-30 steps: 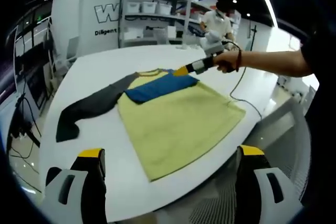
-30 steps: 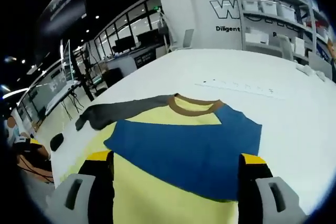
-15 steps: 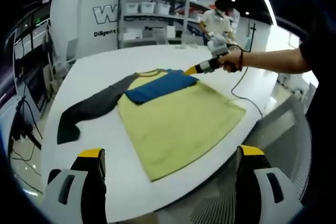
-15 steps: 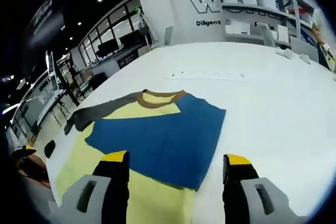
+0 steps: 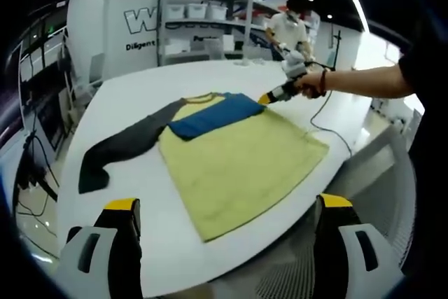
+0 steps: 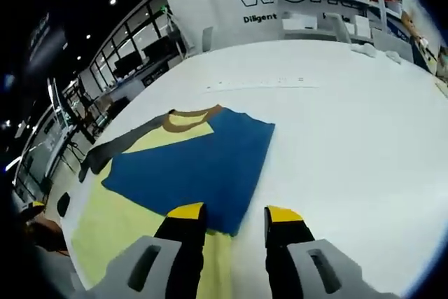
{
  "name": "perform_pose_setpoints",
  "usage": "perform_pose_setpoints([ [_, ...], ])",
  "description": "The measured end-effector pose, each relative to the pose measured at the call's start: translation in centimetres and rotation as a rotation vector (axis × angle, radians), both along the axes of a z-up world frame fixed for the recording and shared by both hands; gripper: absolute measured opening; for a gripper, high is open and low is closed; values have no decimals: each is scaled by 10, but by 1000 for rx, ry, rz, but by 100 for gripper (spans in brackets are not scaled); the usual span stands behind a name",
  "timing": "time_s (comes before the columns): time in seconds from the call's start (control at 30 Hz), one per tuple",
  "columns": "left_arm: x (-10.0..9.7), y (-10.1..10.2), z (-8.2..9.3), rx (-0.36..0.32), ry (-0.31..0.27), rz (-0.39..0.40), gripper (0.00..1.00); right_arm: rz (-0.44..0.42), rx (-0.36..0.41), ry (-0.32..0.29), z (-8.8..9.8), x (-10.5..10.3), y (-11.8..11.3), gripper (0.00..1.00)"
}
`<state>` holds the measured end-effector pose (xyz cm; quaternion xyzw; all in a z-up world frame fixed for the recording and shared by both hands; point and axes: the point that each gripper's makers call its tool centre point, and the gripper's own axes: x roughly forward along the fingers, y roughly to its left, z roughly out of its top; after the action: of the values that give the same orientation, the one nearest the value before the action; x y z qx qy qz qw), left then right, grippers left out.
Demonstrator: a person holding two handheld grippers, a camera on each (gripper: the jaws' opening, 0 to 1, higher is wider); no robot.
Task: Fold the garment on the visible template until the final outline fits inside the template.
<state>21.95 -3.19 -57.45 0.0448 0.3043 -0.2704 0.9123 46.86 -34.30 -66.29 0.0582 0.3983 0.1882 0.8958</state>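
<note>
A yellow garment (image 5: 238,162) lies flat on the white table (image 5: 133,99). Its blue sleeve (image 6: 196,166) is folded across the chest, and its dark grey sleeve (image 5: 115,148) trails off to the left. A brown collar (image 6: 189,115) shows at the top. My left gripper (image 5: 227,203) hangs wide open over the near table edge, short of the hem. My right gripper (image 6: 234,213) hovers at the blue sleeve's lower corner with its jaws narrowed and a gap between them, holding nothing. From the left gripper view, the right gripper (image 5: 276,94) sits just past the garment's far right edge, in a person's hand (image 5: 308,85).
A thin line of marks (image 6: 255,84) runs across the table beyond the collar. A dark cable (image 5: 318,127) trails over the table's right side. Shelves with white bins (image 5: 203,22) and a person (image 5: 290,29) stand at the back. A mesh chair (image 5: 280,278) sits below the near edge.
My right gripper's jaws have drawn much closer together, and it has slid right, off the blue sleeve toward its edge. The left gripper and the garment have stayed put.
</note>
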Motion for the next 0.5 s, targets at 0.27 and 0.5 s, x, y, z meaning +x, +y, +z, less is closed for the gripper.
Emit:
perform_pose_setpoints([
  [0.27,0,2,-1,5,-5,2,99,36,-76,11,-15,5,0,1],
  [0.5,1,7,-2,8,-3,15,99,108,-190,-42,-13,1,-2,0],
])
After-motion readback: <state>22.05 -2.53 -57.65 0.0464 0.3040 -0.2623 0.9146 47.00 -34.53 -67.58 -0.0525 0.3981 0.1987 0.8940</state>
